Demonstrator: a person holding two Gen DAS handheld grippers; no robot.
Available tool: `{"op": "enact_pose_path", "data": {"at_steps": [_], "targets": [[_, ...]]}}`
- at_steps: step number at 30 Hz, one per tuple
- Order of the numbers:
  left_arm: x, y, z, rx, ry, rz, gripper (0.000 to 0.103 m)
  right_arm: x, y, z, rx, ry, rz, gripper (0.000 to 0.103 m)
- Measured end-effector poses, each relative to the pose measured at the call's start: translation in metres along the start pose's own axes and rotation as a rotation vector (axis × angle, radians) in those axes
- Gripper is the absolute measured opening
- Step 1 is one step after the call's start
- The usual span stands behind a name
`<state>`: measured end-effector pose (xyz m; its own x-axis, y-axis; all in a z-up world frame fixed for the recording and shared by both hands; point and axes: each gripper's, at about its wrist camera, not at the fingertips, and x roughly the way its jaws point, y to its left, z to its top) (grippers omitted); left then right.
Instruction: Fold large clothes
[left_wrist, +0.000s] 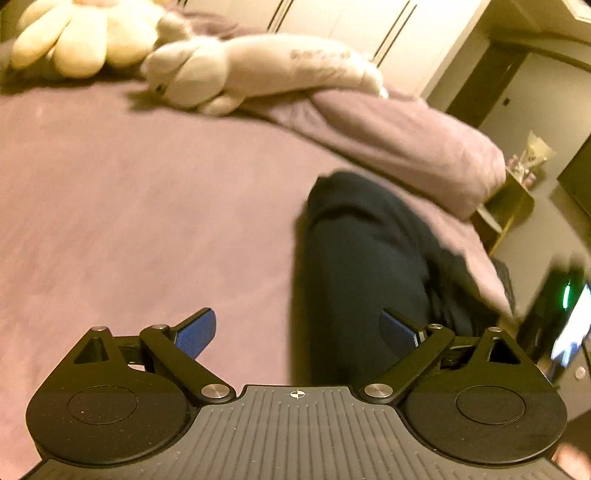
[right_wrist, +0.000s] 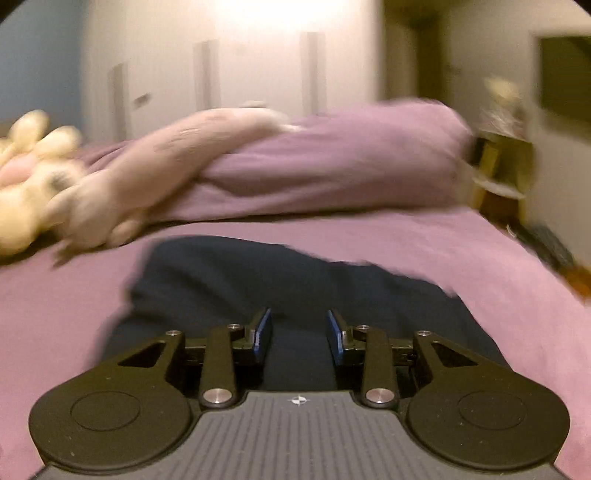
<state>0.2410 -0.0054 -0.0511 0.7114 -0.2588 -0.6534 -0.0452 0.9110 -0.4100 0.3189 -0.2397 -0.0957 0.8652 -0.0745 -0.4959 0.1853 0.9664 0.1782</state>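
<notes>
A bed (left_wrist: 129, 206) covered in a mauve sheet fills most of both views. A folded mauve duvet (left_wrist: 417, 155) lies along its far edge, running from the upper middle to the right of the left wrist view and across the middle of the right wrist view (right_wrist: 332, 166). A long white plush toy (left_wrist: 258, 70) rests partly on the duvet, in the upper middle of the left view, and a cream flower-shaped cushion (left_wrist: 74, 37) sits just beside it in the upper left corner.

The dark navy garment (left_wrist: 369, 266) lies flat on the sheet, right of centre in the left view and low in the centre of the right view (right_wrist: 277, 284). Both views are blurred, so its folds are hard to read.

At the right edge of the left view stands a small yellow bedside stand (left_wrist: 513, 206), near the corner of the bed.

The left claw (left_wrist: 297, 332) is spread wide and empty, its right pad over the garment and its left pad over bare sheet. The right claw (right_wrist: 299, 336) is parted more narrowly, also empty, directly over the garment.
</notes>
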Motion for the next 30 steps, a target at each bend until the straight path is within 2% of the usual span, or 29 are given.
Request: {"op": "enact_pose_path", "data": {"at_steps": [2, 6, 9, 13, 15, 18, 19, 27, 28, 29, 30], "targets": [[0.020, -0.019, 0.000, 0.021, -0.025, -0.009, 0.098, 0.000, -0.011, -0.003, 0.048, -0.021, 0.018, 0.031], [0.060, -0.044, -0.005, 0.037, -0.021, -0.008, 0.098, 0.009, -0.003, -0.013, -0.001, -0.050, 0.002, 0.032], [0.075, -0.045, -0.015, 0.026, -0.024, 0.016, 0.102, 0.017, -0.009, -0.018, 0.000, -0.045, 0.010, 0.032], [0.089, -0.040, -0.017, 0.015, -0.024, 0.010, 0.103, 0.019, -0.007, -0.014, -0.008, -0.032, 0.004, 0.032], [0.088, -0.036, -0.015, 0.001, -0.010, 0.006, 0.103, 0.010, -0.007, -0.012, 0.006, -0.043, 0.018, 0.033], [0.076, -0.036, -0.015, 0.063, -0.022, 0.021, 0.103, -0.001, -0.009, -0.011, 0.023, -0.059, 0.036, 0.036], [0.072, -0.036, -0.015, 0.079, -0.023, 0.025, 0.103, -0.018, -0.009, -0.017, 0.017, -0.084, 0.035, 0.038], [0.045, -0.036, -0.022, 0.067, 0.000, 0.064, 0.103, -0.070, -0.012, -0.040, -0.104, -0.119, 0.016, 0.039], [0.042, -0.036, -0.024, 0.070, 0.000, 0.072, 0.103, -0.076, -0.013, -0.042, -0.117, -0.110, 0.011, 0.045], [0.038, -0.036, -0.025, 0.071, 0.002, 0.079, 0.103, -0.082, -0.015, -0.044, -0.122, -0.092, 0.002, 0.059], [0.035, -0.036, -0.026, 0.070, 0.007, 0.085, 0.103, -0.089, -0.019, -0.046, -0.117, -0.080, 0.022, 0.062]]}}
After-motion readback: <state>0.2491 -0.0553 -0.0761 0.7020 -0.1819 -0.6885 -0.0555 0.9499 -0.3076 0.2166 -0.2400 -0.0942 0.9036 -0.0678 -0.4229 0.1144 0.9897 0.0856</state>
